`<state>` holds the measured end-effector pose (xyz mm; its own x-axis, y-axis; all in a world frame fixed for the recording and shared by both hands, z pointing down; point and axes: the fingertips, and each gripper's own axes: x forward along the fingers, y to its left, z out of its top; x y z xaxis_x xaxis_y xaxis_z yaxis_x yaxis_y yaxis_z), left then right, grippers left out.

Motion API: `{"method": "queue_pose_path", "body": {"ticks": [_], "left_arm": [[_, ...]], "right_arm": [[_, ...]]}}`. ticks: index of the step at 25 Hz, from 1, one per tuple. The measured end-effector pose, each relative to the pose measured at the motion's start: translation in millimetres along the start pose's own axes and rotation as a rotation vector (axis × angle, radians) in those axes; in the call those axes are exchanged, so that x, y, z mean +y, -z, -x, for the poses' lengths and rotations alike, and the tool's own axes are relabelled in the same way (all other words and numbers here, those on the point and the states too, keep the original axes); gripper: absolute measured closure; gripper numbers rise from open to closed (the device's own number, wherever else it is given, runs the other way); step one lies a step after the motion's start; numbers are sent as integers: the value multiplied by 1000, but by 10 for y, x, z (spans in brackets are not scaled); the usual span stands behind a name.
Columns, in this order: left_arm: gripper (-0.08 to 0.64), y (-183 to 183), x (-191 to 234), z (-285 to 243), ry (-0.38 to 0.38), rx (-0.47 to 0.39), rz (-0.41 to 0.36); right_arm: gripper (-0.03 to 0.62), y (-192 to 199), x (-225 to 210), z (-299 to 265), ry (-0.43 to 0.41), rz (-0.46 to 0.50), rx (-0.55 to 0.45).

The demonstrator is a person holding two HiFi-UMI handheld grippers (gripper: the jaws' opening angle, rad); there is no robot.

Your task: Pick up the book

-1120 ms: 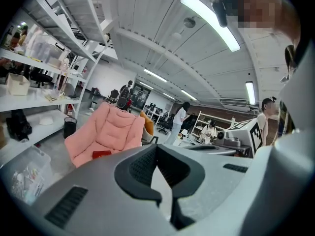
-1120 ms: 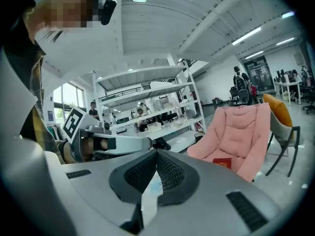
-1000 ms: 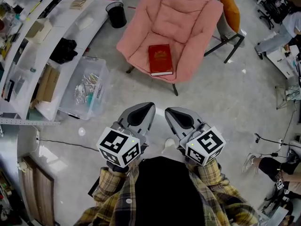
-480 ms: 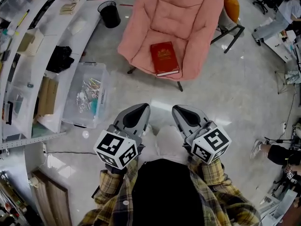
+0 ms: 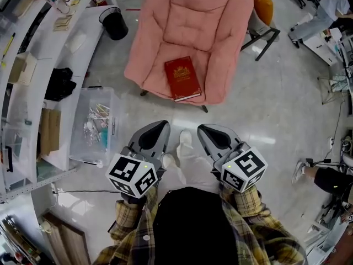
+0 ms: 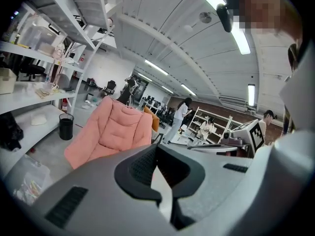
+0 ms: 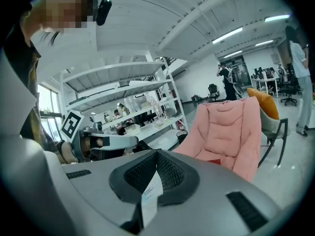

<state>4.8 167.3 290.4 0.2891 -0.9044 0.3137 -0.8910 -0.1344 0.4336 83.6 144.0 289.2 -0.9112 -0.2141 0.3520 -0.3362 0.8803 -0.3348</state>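
Floor (image 5: 265, 109): pale grey, polished, glossy, w/ light glare near the person's feet. Big open workshop/office rm; white ceiling w/ strip lights (image 6: 241, 31) in both gripper views.

Left side: long white shelving (image 5: 33, 43) w/ a cardboard box (image 5: 19, 68) and a black bundle (image 5: 58, 84). Clear plastic bin (image 5: 94, 120) sits on the floor just beside the shelving, thin cable (image 5: 77, 191) nearer. Black waste bin (image 5: 114, 24) stands far left of the pink armchair (image 5: 190, 26). Chair w/ orange cushion (image 5: 263, 1) is just beside the armchair, far right. Another person (image 5: 325, 7) is at the far right edge.

Book (image 5: 182, 78): red hardback, flat on the armchair seat near its front edge, cover up, well apart from both grippers.

Left gripper (image 5: 156, 132): jaws closed together, nothing gripped. Right gripper (image 5: 211, 132): same, closed and empty. Both sit side by side, apart, pointing toward the armchair, w/ a white shoe (image 5: 185, 138) between them.

Writing: gold emblem + lettering on the book cover, too small to read. White slip (image 7: 150, 195) at the right jaws' seam has tiny print, unreadable. Marker cubes (image 5: 132, 174) carry b/w square patterns only.
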Motion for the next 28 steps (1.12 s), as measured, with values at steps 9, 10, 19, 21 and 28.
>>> {"method": "queue_pose_path", "body": {"ticks": [9, 10, 19, 21, 28], "left_arm": [[557, -533, 37, -833, 30, -32, -35], [557, -565, 41, -893, 31, -35, -36], [557, -751, 222, -1188, 46, -15, -35], [557, -791, 319, -1236, 60, -5, -35], [557, -1027, 755, -1437, 176, 64, -70]], "right_arm": [[575, -587, -730, -225, -10, 49, -35], [575, -620, -792, -230, -9, 51, -37], [575, -798, -1086, -401, 5, 3, -52], [575, -838, -1103, -504, 18, -2, -53], [575, -1030, -1212, -981, 127, -49, -88]]}}
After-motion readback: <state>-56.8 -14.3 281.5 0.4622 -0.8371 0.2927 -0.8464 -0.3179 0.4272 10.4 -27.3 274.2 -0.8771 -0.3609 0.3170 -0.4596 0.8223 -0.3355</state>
